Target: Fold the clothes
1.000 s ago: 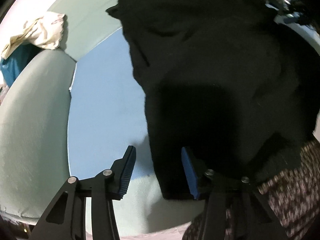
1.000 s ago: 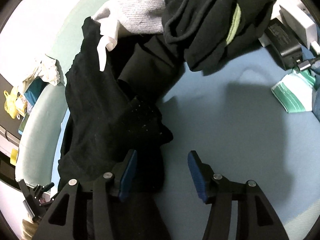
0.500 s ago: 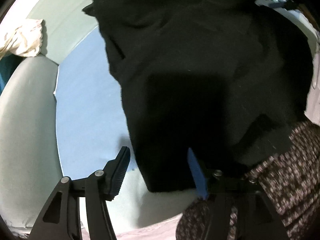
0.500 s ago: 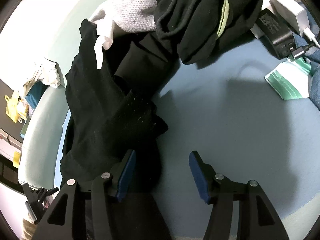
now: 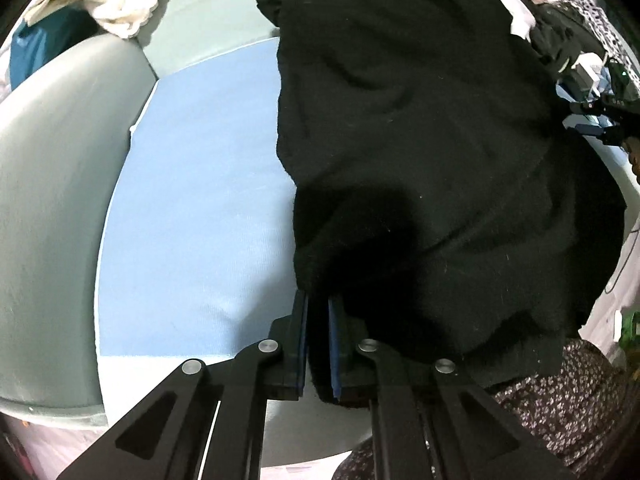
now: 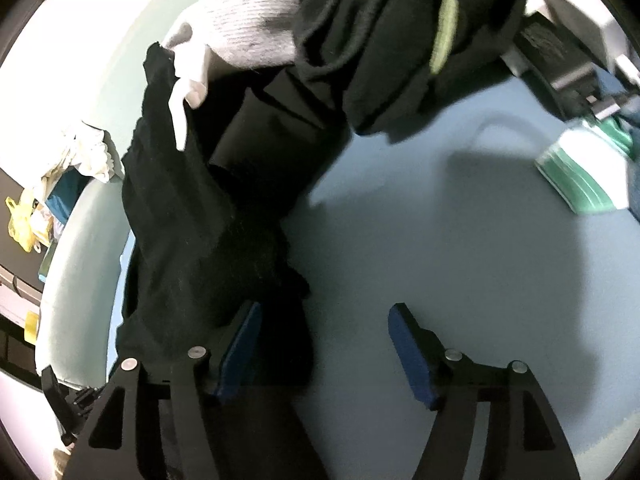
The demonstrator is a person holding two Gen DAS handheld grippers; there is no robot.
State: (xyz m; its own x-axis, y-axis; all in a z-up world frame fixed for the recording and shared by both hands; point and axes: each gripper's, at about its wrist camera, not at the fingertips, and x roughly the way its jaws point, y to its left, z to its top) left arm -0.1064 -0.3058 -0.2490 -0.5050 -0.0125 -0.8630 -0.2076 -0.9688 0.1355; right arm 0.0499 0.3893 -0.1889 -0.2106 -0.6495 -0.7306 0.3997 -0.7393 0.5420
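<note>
Blue sheet — left hand-held gripper closing on black garment's edge; right opening, empty.

Both the left gripper and the right gripper are showing black linkage arms, silver rivets and blue pads.

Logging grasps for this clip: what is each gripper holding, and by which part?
The left gripper, closing, pinches the near edge of the black knit garment. The right gripper, opening, holds nothing; dark cloth lies by one pad.
</note>
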